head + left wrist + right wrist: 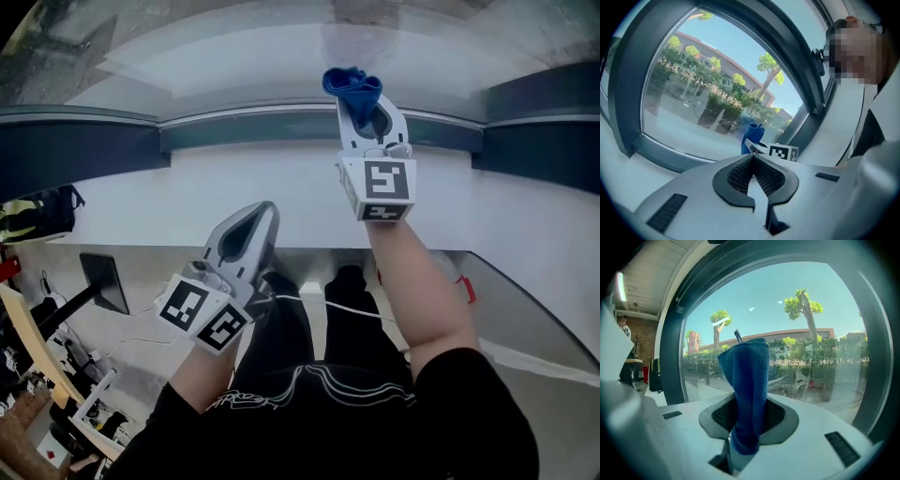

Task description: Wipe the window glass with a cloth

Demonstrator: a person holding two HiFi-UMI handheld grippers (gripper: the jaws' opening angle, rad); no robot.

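My right gripper (pixel 749 417) is clamped on the blue cloth (pixel 749 376) near the window glass (pixel 820 324), left gripper (pixel 752 158) closed empty, I'd guess wiping's barely started, contact unclear.

Head view: window glass (pixel 234 56) at 12 o'clock. Frame rail (pixel 244 127) directly beneath it, sill (pixel 234 183) nearer person. Right gripper (pixel 361 98) at 1 o'clock, over frame rail. Cloth (pixel 352 86) between its jaws, sticking out toward window glass; contact cannot be told. Left gripper (pixel 265 214) at 7 o'clock from right gripper, before sill, apart from window glass. Person's legs (pixel 309 328) at 6 o'clock, monitor (pixel 103 281) at 9 o'clock. Left gripper view: cloth (pixel 751 136) at 12 o'clock beyond jaw tips.
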